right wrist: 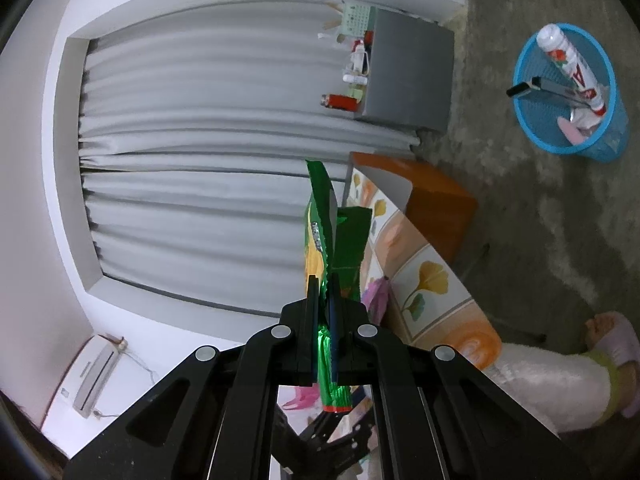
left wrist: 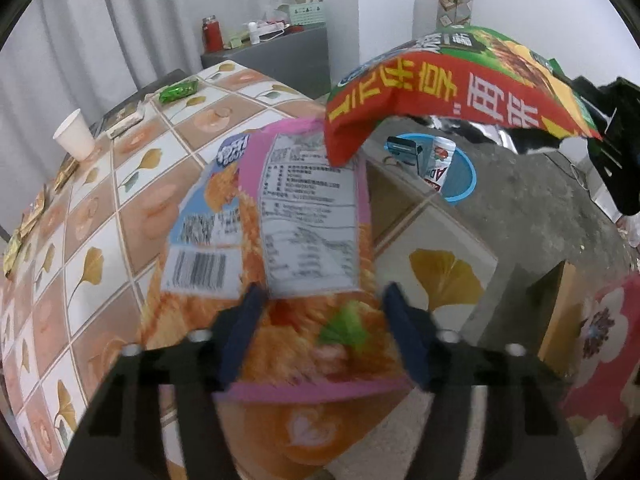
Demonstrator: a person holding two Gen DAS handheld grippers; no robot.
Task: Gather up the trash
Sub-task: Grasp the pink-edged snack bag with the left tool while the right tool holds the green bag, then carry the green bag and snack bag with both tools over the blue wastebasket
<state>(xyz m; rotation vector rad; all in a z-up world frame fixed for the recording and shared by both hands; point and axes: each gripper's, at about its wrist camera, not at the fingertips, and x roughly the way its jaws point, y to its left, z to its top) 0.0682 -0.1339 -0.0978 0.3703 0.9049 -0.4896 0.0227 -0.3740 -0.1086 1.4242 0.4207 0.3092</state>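
Observation:
A pink and orange snack bag [left wrist: 288, 208] lies printed side up near the corner of the tiled table [left wrist: 132, 184]. My left gripper [left wrist: 324, 296] points down over its lower end, jaws apart; the bag spreads under and between the blue fingers [left wrist: 248, 320], and no pad visibly presses on it. My right gripper [right wrist: 323, 280] is shut on a red and green snack bag [right wrist: 320, 232], pinched upright between its pads. That same red and green bag [left wrist: 460, 80] hangs in the air above the table corner. On the floor beyond stands a blue bin [left wrist: 464, 188] [right wrist: 532, 128].
The bin holds a white bottle [right wrist: 568, 60] and a dark flat item [right wrist: 532, 86]. On the table lie a green wrapper [left wrist: 179, 91], a paper cup [left wrist: 74, 134] and several small packets [left wrist: 36, 208]. A grey cabinet [right wrist: 408, 72] stands by the curtain. A slippered foot [right wrist: 612, 360] is on the floor.

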